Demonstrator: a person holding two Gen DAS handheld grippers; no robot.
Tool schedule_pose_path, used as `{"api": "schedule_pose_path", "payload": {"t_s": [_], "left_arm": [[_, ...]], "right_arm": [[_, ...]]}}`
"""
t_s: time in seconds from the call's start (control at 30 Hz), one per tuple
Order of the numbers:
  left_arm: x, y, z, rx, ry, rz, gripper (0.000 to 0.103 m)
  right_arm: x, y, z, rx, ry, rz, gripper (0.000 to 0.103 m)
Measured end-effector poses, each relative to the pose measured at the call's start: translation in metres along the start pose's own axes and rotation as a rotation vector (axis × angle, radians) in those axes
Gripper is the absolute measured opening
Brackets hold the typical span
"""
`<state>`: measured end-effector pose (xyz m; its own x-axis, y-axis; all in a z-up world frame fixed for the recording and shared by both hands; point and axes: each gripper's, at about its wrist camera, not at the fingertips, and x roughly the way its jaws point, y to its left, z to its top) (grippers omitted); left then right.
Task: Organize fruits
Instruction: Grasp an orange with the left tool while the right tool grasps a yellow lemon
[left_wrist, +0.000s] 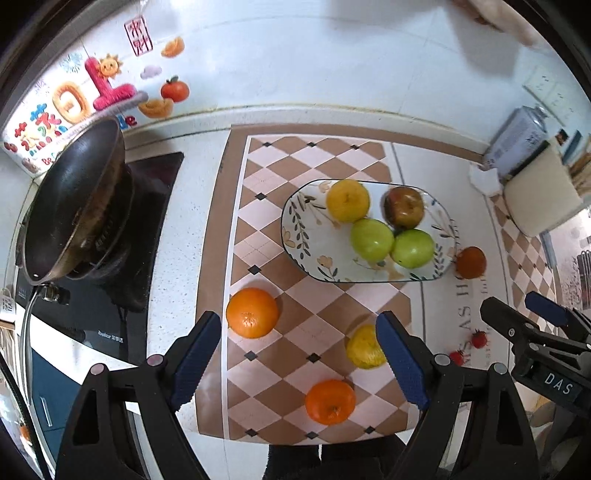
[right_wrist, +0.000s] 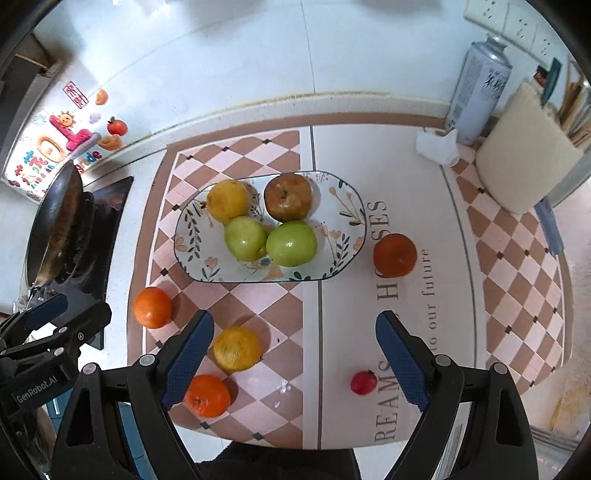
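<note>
1. The left tool (left_wrist: 299, 354) is seen at the bottom of the left wrist view with its blue-padded fingers spread wide; nothing is held between them.
2. The right tool (right_wrist: 295, 356) is likewise shown wide open and empty at the bottom of the right wrist view.
3. A floral plate (right_wrist: 192, 236) is placed near the centre of the frame on a checkered mat (right_wrist: 280, 306) that covers the worktop (left_wrist: 184, 236).
4. Four fruits are gathered on the plate: a yellow fruit (right_wrist: 227, 199), a brown apple (right_wrist: 288, 197), and two green apples (right_wrist: 245, 237) (right_wrist: 291, 243) that touch each other.
5. A dark orange (right_wrist: 394, 254) is found just right of the plate, off its rim.
6. An orange (right_wrist: 152, 307) is seen at the lower left of the plate, well apart from it.
7. A yellow citrus (right_wrist: 236, 348) and a second orange (right_wrist: 207, 395) lie beside the right tool's left finger, near the bottom of the frame.
8. A small red fruit (right_wrist: 364, 382) is located just beside the right tool's right finger.
9. A dark pan (left_wrist: 74, 206) is seen on a stove (left_wrist: 110, 317) at the left edge.
10. A spray can (right_wrist: 480, 88) is stood at the upper right.
</note>
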<state>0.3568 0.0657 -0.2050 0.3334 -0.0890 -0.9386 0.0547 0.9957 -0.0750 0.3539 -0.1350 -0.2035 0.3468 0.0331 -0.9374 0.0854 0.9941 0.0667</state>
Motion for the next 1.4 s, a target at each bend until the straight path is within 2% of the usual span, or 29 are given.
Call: {"api": "schedule_pose_path", "payload": {"t_s": [0.4, 0.63, 0.73, 0.93, 1.03, 1.07, 1.27, 1.4], "left_arm": [[-0.058, -0.008, -0.026, 0.014, -0.127, -0.007, 0.086], [-0.07, -0.009, -0.03, 0.015, -0.155, -0.013, 0.086], [-0.07, -0.009, -0.03, 0.014, -0.159, -0.011, 0.086], [-0.056, -0.002, -0.025, -0.011, -0.132, 0.014, 0.086], [-0.039, 0.008, -0.021, -0.031, -0.097, 0.046, 0.099], [-0.033, 0.012, -0.02, -0.041, -0.084, 0.055, 0.099], [0.005, 0.044, -0.015, -0.113, -0.015, 0.131, 0.099], [0.027, 0.065, -0.012, -0.158, 0.043, 0.145, 0.099]], "right_arm": [[-0.065, 0.004, -0.032, -0.001, -0.105, -0.015, 0.092], [-0.08, 0.005, -0.036, 0.003, -0.133, 0.005, 0.091], [-0.075, 0.003, -0.034, 0.017, -0.117, 0.023, 0.091], [-0.047, -0.005, -0.027, 0.06, -0.065, 0.054, 0.092], [-0.021, -0.005, -0.023, 0.06, -0.006, 0.081, 0.092], [-0.013, -0.005, -0.022, 0.059, 0.011, 0.09, 0.092], [0.067, 0.012, -0.018, 0.036, 0.165, 0.13, 0.092], [0.125, 0.031, -0.02, 0.013, 0.266, 0.154, 0.091]]}}
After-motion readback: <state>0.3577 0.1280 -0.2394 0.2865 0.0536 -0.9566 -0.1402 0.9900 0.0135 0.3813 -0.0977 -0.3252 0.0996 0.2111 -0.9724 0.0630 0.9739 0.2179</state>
